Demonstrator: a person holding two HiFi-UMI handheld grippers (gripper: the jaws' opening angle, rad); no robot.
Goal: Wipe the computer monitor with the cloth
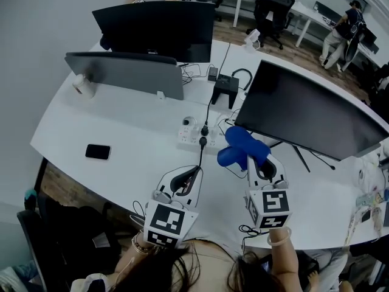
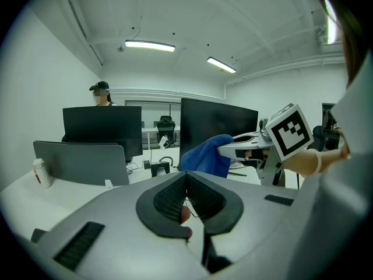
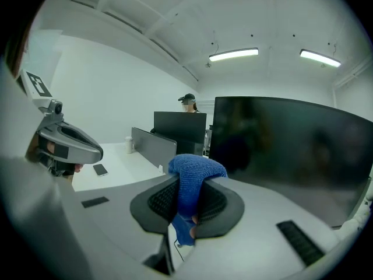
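Cloth [image 3: 195, 168] is the thing I check first: the blue bundle is pinched between the jaws of my right gripper [image 1: 250, 162], with a rounded wad bulging out ahead of the tips and a short tail hanging below them. That forward wad matters, as I judge it, because soft fabric and not a hard jaw edge should be what meets the glass.

The computer monitor [image 1: 310, 111] I take to be the target stands to the right on the white desk [image 1: 127, 132], its dark screen tilted toward me. The cloth hovers just in front of the screen's lower left corner; from the head view I cannot tell whether it touches. The right gripper view shows the screen filling the right side, close ahead, so I read this as the approach to a first stroke, with the wiping itself not yet begun.

My left gripper [image 2: 187, 177] has its jaws pressed together on nothing. It hangs low over the desk's near edge, beside the right one and off the screen, which keeps it out of the wiping path.

A power strip [image 1: 193, 135] with a black cable lies on the desk just left of the cloth, so I would keep the hanging tail above it.
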